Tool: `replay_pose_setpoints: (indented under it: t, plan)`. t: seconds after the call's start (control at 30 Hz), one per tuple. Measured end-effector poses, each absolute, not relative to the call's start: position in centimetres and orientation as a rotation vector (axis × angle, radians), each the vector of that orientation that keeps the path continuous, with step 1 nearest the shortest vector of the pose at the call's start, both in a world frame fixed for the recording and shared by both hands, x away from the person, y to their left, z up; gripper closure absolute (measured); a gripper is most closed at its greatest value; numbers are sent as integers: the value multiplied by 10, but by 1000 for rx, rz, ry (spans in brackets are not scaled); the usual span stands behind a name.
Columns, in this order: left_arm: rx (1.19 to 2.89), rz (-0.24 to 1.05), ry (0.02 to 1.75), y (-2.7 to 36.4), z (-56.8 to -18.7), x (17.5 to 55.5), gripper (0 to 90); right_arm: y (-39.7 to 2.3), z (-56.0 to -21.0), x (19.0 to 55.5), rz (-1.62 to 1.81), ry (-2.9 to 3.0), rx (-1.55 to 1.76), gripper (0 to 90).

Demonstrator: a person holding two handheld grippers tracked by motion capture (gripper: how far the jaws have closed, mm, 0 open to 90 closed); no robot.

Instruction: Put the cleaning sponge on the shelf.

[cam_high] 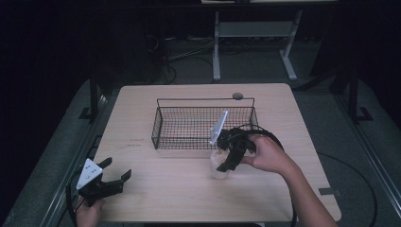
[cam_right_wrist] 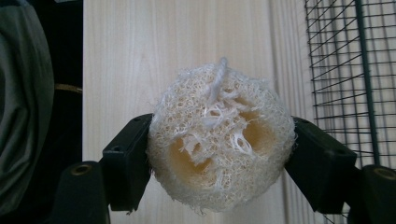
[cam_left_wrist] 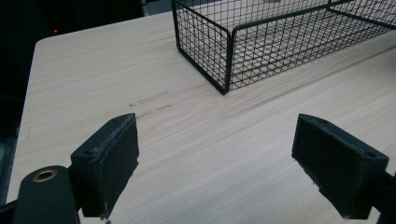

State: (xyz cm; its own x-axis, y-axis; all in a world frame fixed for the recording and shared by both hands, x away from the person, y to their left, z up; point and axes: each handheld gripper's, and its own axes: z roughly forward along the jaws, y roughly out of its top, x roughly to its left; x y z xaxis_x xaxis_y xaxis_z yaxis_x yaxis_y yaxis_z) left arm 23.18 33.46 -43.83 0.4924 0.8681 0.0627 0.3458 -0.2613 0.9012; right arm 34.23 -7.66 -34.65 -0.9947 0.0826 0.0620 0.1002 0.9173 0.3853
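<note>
Right gripper view: right gripper [cam_right_wrist: 219, 154] pinching loofah [cam_right_wrist: 219, 140] near table [cam_high: 189, 189] front edge, beside wire basket [cam_high: 204, 124]. Left gripper [cam_high: 115, 174] spread, idle. Step: pick-up; next, probably lift over basket rim.

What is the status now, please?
Right gripper shut on loofah, beside wire basket. Left gripper open, idle over table. Nothing blocking the way.

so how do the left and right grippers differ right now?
The left gripper has its jaws wide apart with nothing between them; the right gripper is shut on the loofah sponge. The left gripper sits near the table's front left corner, far from the wire basket; the right gripper is just in front of the basket. Both have black padded jaws and a grey plate on top.
</note>
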Motion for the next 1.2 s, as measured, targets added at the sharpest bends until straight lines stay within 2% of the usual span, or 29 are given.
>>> replay_pose_setpoints:
  t: [1.2]
  plan:
    - [1826,722,1017,335,-438,232,139,-74,-317,381,-610,-3042,-194,276]
